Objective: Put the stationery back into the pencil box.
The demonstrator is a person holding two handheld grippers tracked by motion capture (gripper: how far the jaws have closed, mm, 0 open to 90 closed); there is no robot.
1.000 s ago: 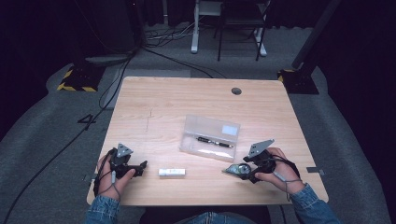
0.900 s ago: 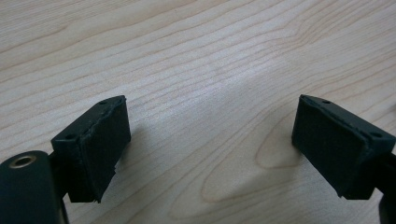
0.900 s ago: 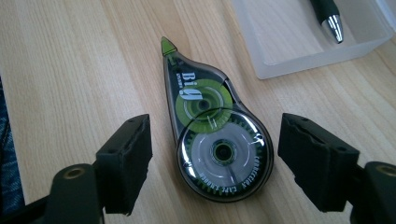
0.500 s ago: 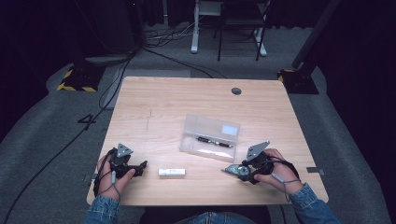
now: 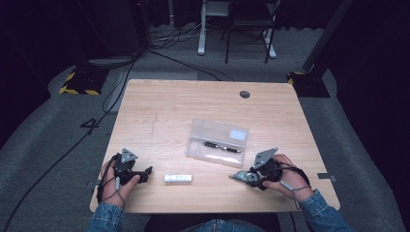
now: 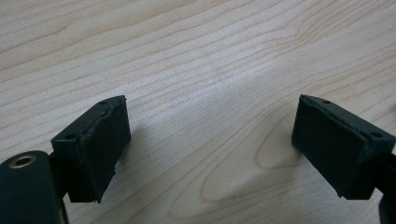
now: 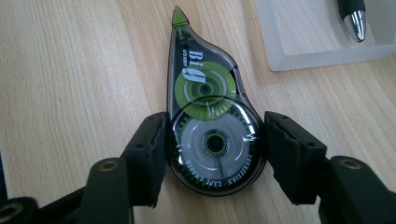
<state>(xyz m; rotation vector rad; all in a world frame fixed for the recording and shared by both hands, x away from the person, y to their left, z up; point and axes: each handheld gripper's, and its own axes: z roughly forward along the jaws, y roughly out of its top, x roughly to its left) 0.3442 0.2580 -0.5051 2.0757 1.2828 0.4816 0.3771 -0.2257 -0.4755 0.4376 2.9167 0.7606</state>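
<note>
Correction tape roller point(image 7: 210, 130) lies flat on the wooden table point(image 5: 193, 106) near its front right edge, its round body squarely between the jaws of the right gripper point(image 7: 215, 149). Those jaws have just been closing, and both pads now sit against its sides. It is a teardrop of smoky clear plastic with a green wheel, a pale grey spool and a green tip aimed away from the hand. Just beyond the tip sits a clear plastic case point(image 5: 217, 142) with a black pen point(image 5: 221, 147) inside. From the right gripper view the printed lettering and gear teeth are readable; from above the roller is a small dark glint. Left gripper point(image 6: 210, 144) rests wide apart over bare wood, and a small white eraser point(image 5: 178, 178) lies just beside it.
</note>
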